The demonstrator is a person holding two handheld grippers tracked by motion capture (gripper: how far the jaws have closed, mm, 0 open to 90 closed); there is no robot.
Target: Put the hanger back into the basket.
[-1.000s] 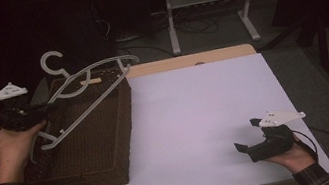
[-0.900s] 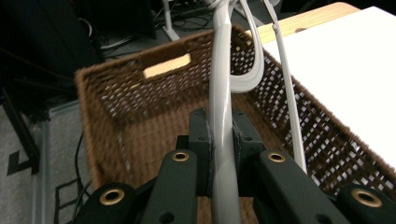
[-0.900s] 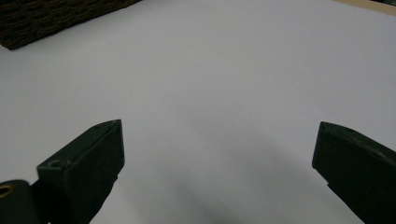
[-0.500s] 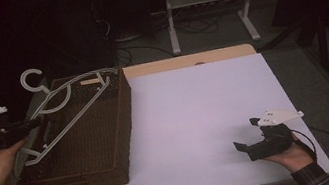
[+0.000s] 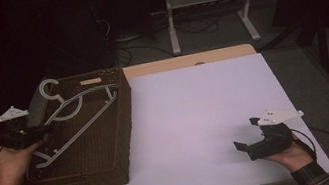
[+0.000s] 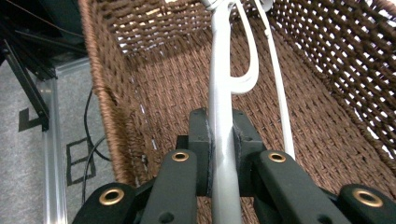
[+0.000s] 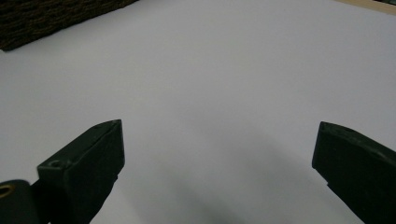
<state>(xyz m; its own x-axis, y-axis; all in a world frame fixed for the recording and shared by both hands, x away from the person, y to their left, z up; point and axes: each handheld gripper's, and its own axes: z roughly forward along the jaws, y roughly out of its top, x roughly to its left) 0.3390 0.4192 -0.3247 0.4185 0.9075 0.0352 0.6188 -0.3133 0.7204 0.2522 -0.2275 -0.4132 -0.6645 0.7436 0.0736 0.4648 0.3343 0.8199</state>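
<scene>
At the table's left edge, the left gripper [image 5: 40, 136] is clamped on the white hanger [image 5: 78, 118], which lies partly inside the brown wicker basket [image 5: 114, 167], its hook at the far left corner. In my judgement the step is setting the hanger down flat: lower it until its bar rests on the weave, keep the hook inside the rim, then let go. At the right, the right gripper [image 5: 251, 141] rests on the white table [image 5: 196, 112], jaws spread wide with nothing between them. No readable writing anywhere.

tongs: two black pairs, left tongs [image 5: 44, 129] and right tongs [image 5: 245, 136], brass rivets
plates: grey three-cornered tops
sleeves: plaid cuffs
</scene>
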